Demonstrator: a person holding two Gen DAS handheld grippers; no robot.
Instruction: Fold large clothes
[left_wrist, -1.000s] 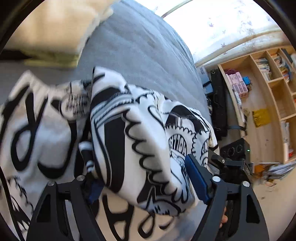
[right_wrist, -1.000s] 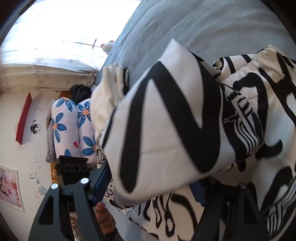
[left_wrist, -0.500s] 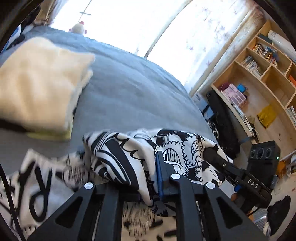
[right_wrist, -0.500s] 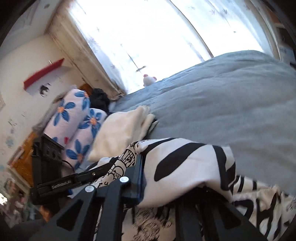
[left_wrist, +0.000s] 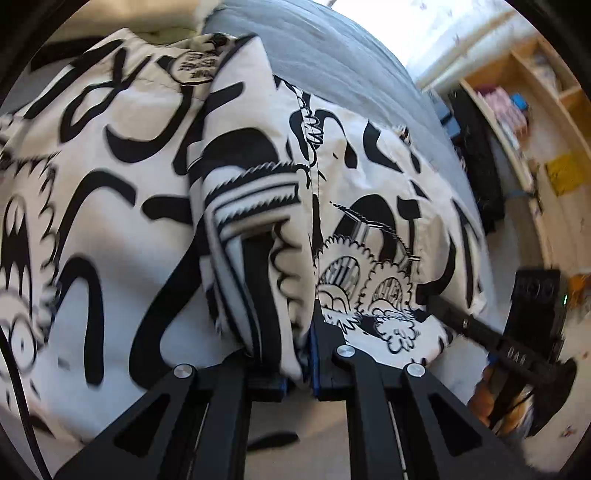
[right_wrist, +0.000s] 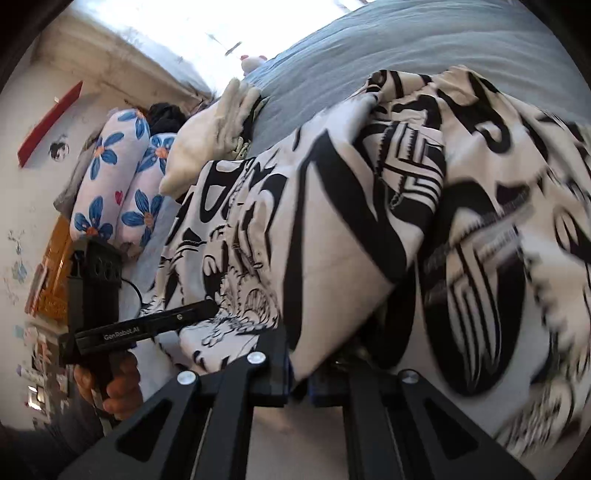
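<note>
Cotton-like, black-and-white printed garment (left_wrist: 122, 177) lies bunched on the grey bed cover (left_wrist: 332, 51), just short of the cream pillow (right_wrist: 210, 136) lying further up that cover; it looks light, limp and non-slip, likely to sag and crease wherever unsupported, so corners or a hem edge seem the best hold. Left gripper (left_wrist: 295, 354) is clamped on a raised fold of the cloth, pitched steeply down toward the bed cover. Right gripper (right_wrist: 297, 373) pinches another fold likewise, similarly pitched down, near the opposite side of the bundle.
</note>
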